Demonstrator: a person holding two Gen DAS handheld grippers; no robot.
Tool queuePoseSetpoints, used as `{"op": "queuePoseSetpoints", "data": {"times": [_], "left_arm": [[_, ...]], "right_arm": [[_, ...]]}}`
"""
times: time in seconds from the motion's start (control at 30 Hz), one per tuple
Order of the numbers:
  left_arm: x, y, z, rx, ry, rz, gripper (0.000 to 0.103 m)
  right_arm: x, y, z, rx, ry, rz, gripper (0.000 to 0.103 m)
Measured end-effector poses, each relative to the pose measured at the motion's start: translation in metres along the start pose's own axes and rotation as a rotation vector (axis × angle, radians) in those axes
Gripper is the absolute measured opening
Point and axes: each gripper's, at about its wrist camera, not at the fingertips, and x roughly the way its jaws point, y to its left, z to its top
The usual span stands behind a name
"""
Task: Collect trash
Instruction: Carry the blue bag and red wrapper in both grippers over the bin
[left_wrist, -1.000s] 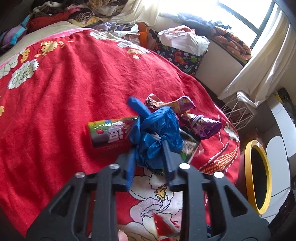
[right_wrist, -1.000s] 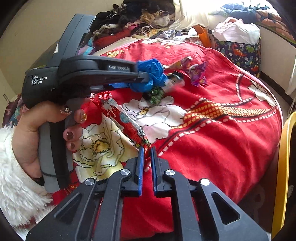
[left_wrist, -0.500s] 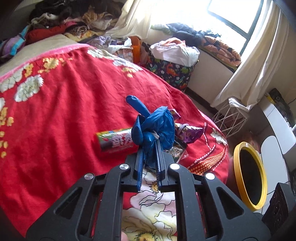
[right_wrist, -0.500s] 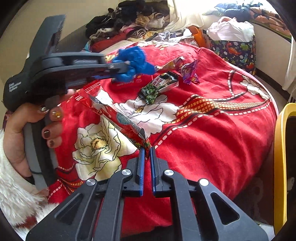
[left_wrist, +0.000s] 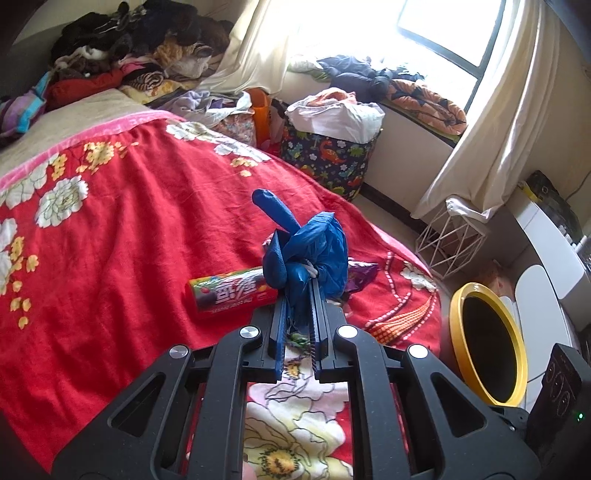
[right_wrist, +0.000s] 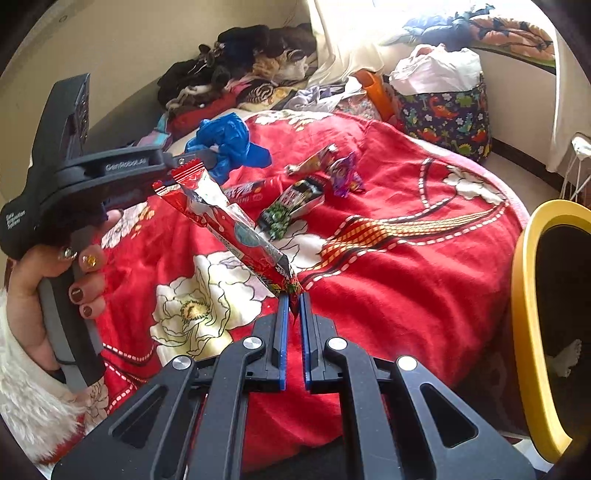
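Blue glove (left_wrist: 314, 254) clamped in left tool (left_wrist: 298, 295); red wrapper (right_wrist: 236, 229) pinched in right tool (right_wrist: 293, 302). Keep both grips firm until over the yellow-rimmed bin (left_wrist: 458, 332).

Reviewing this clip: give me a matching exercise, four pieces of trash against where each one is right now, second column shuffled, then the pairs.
Things:
1. crumpled blue plastic bag
2. long red wrapper
3. red candy tube
4. purple wrapper

Places:
A. lying on the red blanket, just left of the left claw
B. pinched in the right claw, lifted off the bed
C. clamped in the left claw
D. on the blanket, next to the orange wrapper

Pairs: 1-C, 2-B, 3-A, 4-D
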Motion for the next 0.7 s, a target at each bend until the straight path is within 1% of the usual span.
{"op": "queuePoseSetpoints", "data": {"times": [0.4, 0.7], "left_arm": [[-0.009, -0.031, 0.002, 0.049, -0.019, -0.048, 0.006], [-0.01, -0.049, 0.001, 0.08, -0.018, -0.077, 0.006]], "right_arm": [[-0.025, -0.02, 0.006, 0.066, -0.076, -0.038, 0.006], [-0.037, -0.032, 0.005, 0.104, -0.107, -0.058, 0.006]]}}
